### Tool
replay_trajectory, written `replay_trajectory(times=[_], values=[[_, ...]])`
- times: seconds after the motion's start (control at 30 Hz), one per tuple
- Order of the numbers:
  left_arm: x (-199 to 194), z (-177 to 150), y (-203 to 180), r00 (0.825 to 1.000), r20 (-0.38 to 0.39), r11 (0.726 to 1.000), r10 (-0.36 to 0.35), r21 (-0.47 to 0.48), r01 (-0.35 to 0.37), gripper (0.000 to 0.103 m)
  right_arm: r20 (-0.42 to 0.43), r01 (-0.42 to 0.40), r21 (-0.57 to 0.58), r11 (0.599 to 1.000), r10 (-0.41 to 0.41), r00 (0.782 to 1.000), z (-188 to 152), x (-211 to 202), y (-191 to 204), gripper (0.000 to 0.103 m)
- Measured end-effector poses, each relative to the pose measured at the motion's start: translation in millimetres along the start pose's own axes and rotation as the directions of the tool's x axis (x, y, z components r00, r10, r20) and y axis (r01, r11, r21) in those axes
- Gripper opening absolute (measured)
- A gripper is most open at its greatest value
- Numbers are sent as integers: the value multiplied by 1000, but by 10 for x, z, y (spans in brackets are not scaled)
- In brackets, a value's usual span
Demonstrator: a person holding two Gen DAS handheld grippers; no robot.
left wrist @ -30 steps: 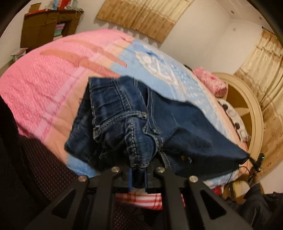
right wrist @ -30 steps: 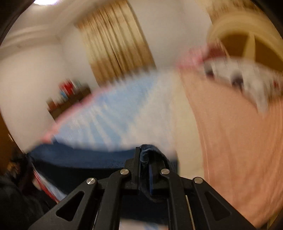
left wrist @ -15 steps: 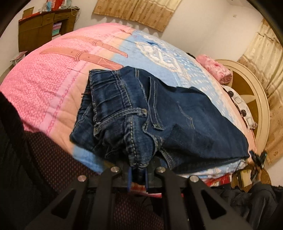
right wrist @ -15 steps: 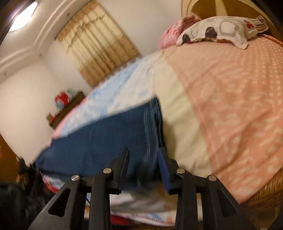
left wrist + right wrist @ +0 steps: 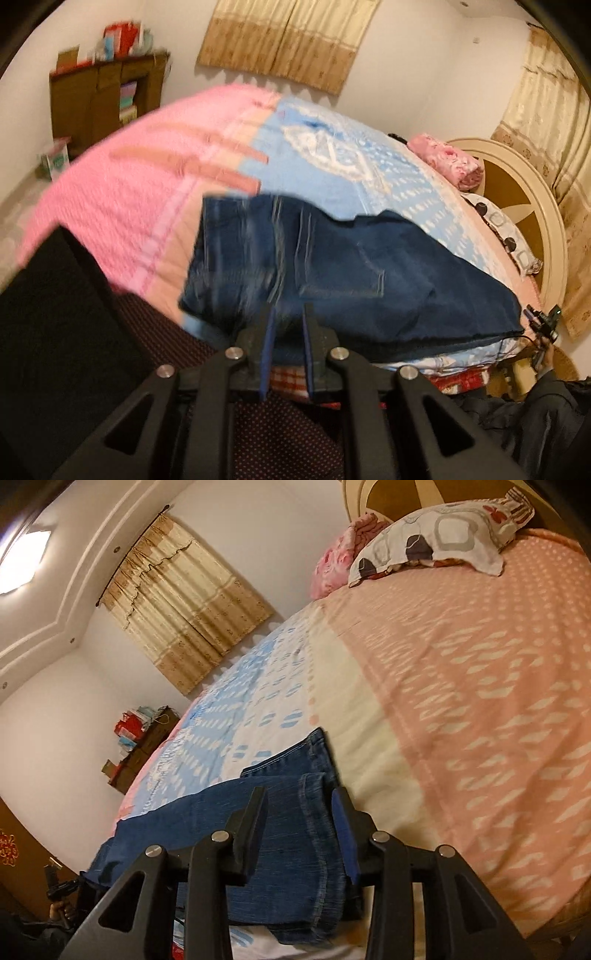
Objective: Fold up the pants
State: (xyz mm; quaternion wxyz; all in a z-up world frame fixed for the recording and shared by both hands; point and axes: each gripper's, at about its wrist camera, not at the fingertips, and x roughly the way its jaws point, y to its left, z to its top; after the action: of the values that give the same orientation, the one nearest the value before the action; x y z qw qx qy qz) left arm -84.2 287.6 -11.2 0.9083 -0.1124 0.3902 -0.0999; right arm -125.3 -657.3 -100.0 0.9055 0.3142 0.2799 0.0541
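Dark blue jeans (image 5: 351, 273) lie flat along the near edge of the bed, waist end at the left, legs stretching right. My left gripper (image 5: 287, 325) is open at the waist end, its jaws parted and holding nothing; this view is blurred. In the right wrist view the leg ends of the jeans (image 5: 288, 834) lie stacked, hems (image 5: 317, 775) toward the pillows. My right gripper (image 5: 299, 805) is open above the leg ends, fingers spread on either side of the cloth and not gripping it.
The bed cover is pink (image 5: 122, 206), light blue (image 5: 332, 158) and peach (image 5: 480, 686). A patterned pillow (image 5: 443, 531) and a pink roll (image 5: 332, 561) lie by the round headboard (image 5: 517, 192). A wooden cabinet (image 5: 99, 99) stands at the far wall. Dark clutter (image 5: 535, 413) sits beside the bed.
Both grippers held the jeans lifted a second ago. The jeans now lie on the bed. The right gripper opened half a second ago; the left gripper has opened now and pulled back.
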Motion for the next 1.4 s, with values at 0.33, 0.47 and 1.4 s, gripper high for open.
replay_trajectory(times=[0.33,0.47,1.4], values=[[350,347,-750,999,34,992,-42,119,38,17,14,-6,82,997,5,1000,38,-15,-57,47],[859,419,-1473,985,-44,962,-166,214,172,17,30,-59,210,976,54,998,167,-115,-235,47],[2674,-305,-3542,816,-393,779,-425,300,550,17,-226,-250,246,937,306,925,44,504,-70,42]])
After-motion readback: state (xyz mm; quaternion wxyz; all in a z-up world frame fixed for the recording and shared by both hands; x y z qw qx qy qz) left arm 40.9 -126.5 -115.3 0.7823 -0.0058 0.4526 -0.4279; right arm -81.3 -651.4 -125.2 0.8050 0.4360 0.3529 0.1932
